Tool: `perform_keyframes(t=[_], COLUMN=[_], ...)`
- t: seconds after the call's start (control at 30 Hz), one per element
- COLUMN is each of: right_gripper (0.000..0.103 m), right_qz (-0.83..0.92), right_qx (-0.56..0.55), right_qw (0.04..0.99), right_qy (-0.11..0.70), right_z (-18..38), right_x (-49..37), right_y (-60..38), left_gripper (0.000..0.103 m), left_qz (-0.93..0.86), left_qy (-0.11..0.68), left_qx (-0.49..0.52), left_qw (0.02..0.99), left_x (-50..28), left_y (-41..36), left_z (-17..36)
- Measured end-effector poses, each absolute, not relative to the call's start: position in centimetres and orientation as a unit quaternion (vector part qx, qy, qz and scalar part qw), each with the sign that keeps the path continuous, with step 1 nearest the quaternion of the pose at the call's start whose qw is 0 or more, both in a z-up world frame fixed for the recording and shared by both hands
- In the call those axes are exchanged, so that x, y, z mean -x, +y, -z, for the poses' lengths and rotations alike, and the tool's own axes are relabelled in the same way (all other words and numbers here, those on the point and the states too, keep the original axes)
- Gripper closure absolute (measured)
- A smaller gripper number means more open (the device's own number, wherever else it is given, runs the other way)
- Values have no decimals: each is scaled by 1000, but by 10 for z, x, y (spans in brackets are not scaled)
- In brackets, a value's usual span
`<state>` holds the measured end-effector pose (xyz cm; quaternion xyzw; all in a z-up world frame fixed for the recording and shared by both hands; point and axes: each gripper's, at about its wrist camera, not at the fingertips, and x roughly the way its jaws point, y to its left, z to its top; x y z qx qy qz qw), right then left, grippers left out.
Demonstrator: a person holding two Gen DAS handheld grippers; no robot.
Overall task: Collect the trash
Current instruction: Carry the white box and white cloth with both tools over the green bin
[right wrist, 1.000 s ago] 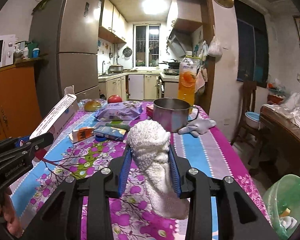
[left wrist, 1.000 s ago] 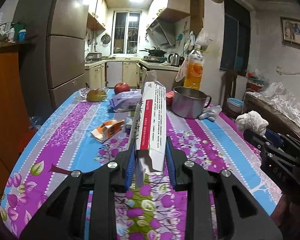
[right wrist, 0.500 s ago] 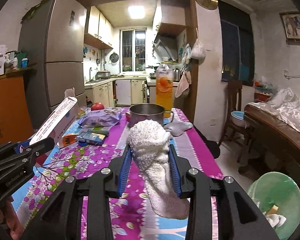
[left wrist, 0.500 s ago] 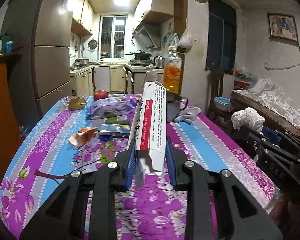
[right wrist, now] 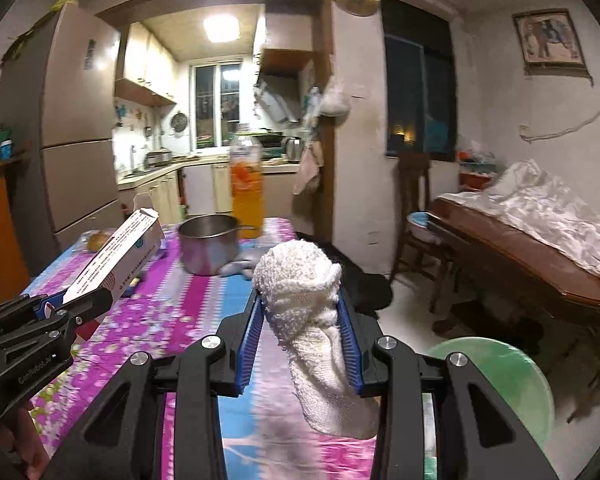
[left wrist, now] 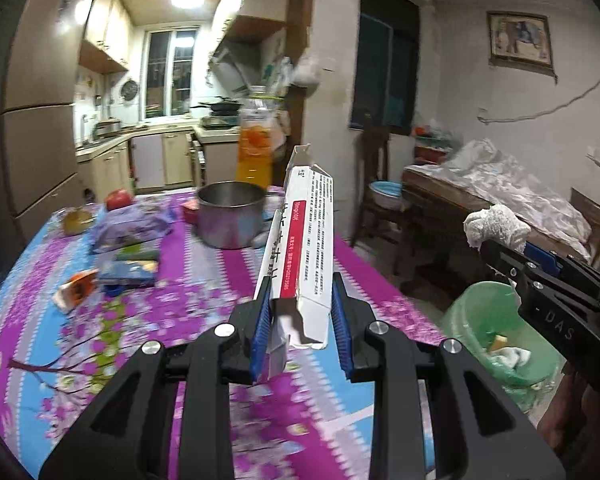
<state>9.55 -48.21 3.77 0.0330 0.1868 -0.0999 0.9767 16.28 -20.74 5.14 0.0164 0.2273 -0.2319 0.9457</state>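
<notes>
My left gripper (left wrist: 300, 292) is shut on a long white carton with a red stripe (left wrist: 306, 240), held up above the flowered tablecloth. The same carton (right wrist: 116, 260) shows at the left of the right wrist view. My right gripper (right wrist: 300, 300) is shut on a crumpled white cloth wad (right wrist: 304, 292) that hangs down below the pads. That wad (left wrist: 496, 226) also appears at the right of the left wrist view. A green trash bin (left wrist: 496, 328) with scraps inside stands on the floor beside the table's right edge; its rim (right wrist: 500, 376) lies low right of the right gripper.
On the table (left wrist: 204, 360) stand a steel pot (left wrist: 230, 214), an orange drink bottle (left wrist: 254, 148), an apple (left wrist: 119, 199), a purple wipes pack (left wrist: 134, 226) and small wrappers (left wrist: 76, 288). A dark wooden table (right wrist: 520, 272) and a chair (right wrist: 414, 216) stand to the right.
Both grippers have swung to the right with their loads. The table has slid left in both views and the green bin has come into the left wrist view.
</notes>
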Motion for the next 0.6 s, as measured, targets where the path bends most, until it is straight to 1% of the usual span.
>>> perform_keyframes(t=[0.3, 0.6], right_gripper=[66, 65], right_qz=[167, 229], right_qx=[-60, -95], right_qw=[962, 933], right_qy=[209, 262], right_z=[-39, -14], right_x=[-65, -38], right_y=[-576, -678], left_gripper=[77, 77], left_qz=[297, 357], left_qy=[236, 274], left_qx=[-40, -74], left_qw=[924, 890], left_x=[-159, -152], left_y=[-293, -380], left_z=[-49, -26])
